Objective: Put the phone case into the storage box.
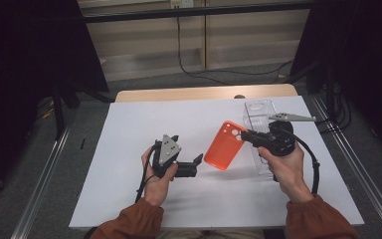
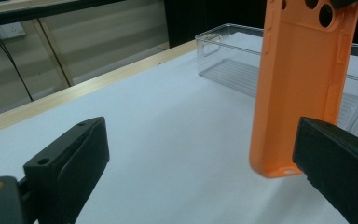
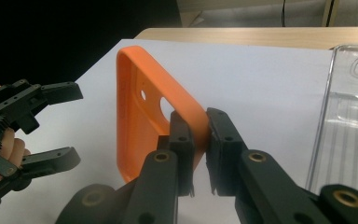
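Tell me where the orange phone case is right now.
In the high view, the orange phone case hangs right of centre, clamped in the right claw, between the open left claw and the clear tray.

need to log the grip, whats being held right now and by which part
The right tongs are shut on the orange phone case, pinching its edge at the camera-hole end. The left tongs are open and hold nothing.

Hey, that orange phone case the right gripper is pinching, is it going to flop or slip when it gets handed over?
The orange phone case is probably light: the right gripper holds it up by one edge. It shows no sag, so likely fairly stiff. Its smooth wall might pivot in so narrow a pinch once the open left gripper touches it.
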`<action>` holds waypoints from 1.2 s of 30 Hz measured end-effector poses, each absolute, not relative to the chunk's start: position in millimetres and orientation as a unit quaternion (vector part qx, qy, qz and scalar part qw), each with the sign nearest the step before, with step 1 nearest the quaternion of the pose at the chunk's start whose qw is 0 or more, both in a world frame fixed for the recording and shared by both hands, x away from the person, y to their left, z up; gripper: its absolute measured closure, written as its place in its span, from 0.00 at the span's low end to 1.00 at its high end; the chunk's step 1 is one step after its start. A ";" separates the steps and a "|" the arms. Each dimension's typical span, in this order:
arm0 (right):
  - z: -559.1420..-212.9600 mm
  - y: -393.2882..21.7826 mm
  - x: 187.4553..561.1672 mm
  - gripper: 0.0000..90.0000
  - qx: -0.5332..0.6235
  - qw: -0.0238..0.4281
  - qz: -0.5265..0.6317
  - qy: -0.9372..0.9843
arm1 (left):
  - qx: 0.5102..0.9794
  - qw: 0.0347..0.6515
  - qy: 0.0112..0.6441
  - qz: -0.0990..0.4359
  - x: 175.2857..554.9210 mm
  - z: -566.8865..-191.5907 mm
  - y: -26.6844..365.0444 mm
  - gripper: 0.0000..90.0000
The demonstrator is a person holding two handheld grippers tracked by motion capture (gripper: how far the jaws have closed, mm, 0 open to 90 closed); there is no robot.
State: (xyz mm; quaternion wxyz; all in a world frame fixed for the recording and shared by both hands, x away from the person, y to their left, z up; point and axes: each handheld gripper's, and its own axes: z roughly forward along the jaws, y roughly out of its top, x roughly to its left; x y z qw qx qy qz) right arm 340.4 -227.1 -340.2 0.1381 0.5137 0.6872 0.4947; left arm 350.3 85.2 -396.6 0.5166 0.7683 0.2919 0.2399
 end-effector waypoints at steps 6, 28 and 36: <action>-335.8 -234.6 340.7 0.91 0.510 0.155 0.498 0.684 | 0.758 0.521 0.307 0.246 350.5 -398.6 98.4 0.04; -308.8 -254.2 352.8 0.91 0.494 0.211 0.490 0.687 | 0.726 0.545 0.336 0.252 343.7 -405.0 150.2 0.05; -303.3 -261.1 359.4 0.91 0.489 0.228 0.483 0.689 | 0.712 0.550 0.350 0.262 338.9 -403.7 175.0 0.03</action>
